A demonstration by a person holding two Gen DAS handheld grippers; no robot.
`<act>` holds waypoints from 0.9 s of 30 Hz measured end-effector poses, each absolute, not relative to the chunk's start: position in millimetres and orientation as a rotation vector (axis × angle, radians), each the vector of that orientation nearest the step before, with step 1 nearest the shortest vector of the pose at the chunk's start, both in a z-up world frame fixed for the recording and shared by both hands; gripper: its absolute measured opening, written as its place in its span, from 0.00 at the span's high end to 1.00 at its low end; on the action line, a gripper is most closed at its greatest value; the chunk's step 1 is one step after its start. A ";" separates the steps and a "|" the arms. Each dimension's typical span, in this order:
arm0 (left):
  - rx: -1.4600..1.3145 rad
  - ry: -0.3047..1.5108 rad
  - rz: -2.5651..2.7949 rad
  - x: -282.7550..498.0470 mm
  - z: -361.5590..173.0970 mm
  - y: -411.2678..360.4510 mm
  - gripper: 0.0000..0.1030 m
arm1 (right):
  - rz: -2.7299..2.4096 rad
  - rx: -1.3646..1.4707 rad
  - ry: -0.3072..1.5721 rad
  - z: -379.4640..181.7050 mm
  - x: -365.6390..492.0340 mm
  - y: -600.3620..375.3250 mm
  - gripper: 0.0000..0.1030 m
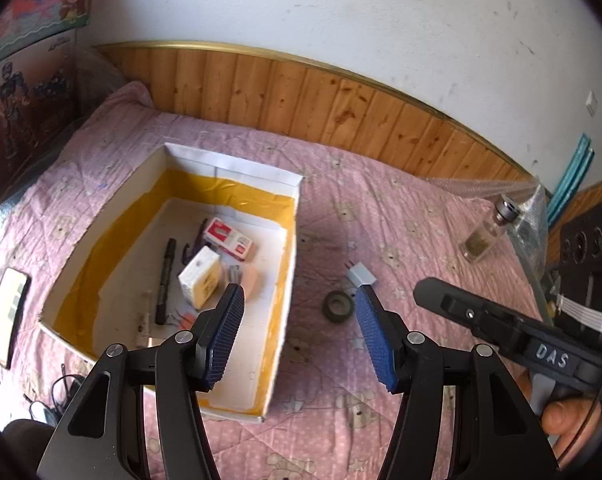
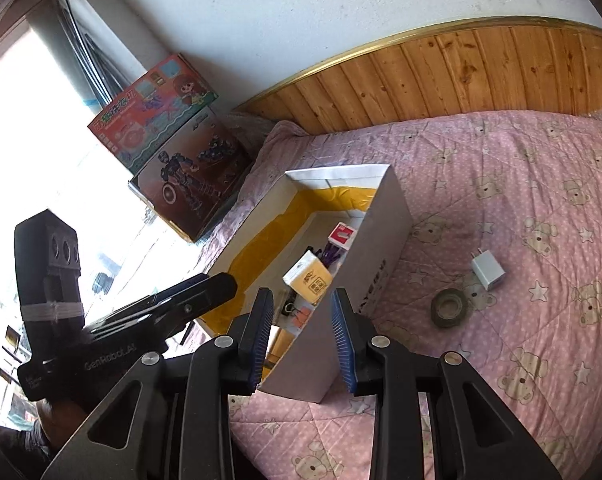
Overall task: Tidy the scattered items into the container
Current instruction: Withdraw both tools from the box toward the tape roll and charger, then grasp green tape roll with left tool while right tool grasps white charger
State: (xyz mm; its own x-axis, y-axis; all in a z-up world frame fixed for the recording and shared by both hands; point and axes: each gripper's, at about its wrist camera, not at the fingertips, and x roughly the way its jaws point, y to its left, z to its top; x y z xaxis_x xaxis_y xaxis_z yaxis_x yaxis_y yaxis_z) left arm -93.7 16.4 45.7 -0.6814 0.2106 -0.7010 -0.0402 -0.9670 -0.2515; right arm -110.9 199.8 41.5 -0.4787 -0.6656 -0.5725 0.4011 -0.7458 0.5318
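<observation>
One open white box (image 1: 237, 168), yellow-lined. Inside it: one black marker (image 1: 165, 280), one red-and-white carton (image 1: 229, 239), one white-and-yellow carton (image 1: 201, 278); smaller contents too blurred to count. On the bed, right of frame: one tape roll (image 1: 338, 306), one white charger plug (image 1: 363, 273), one glass bottle (image 1: 485, 234). Upper left: two stacked toy boxes (image 2: 173, 140).

White wall (image 1: 341, 8) w/ wood panelling (image 1: 301, 100), pink bedspread (image 2: 501, 180).

White charger (image 2: 488, 269) and tape roll (image 2: 452, 307) lie beside box (image 2: 385, 224).
</observation>
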 end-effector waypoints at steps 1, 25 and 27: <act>-1.177 -0.309 2.727 -93.4 45.7 23.9 0.41 | -2.237 1.058 -0.448 40.4 -113.5 208.4 0.69; -1.437 -0.167 2.498 -161.0 -63.9 119.0 0.41 | -2.400 1.299 0.077 -86.8 -235.1 230.0 0.59; -1.455 -0.171 2.498 -170.0 -74.1 120.0 0.41 | -2.377 1.321 0.119 -99.7 -242.9 226.8 0.59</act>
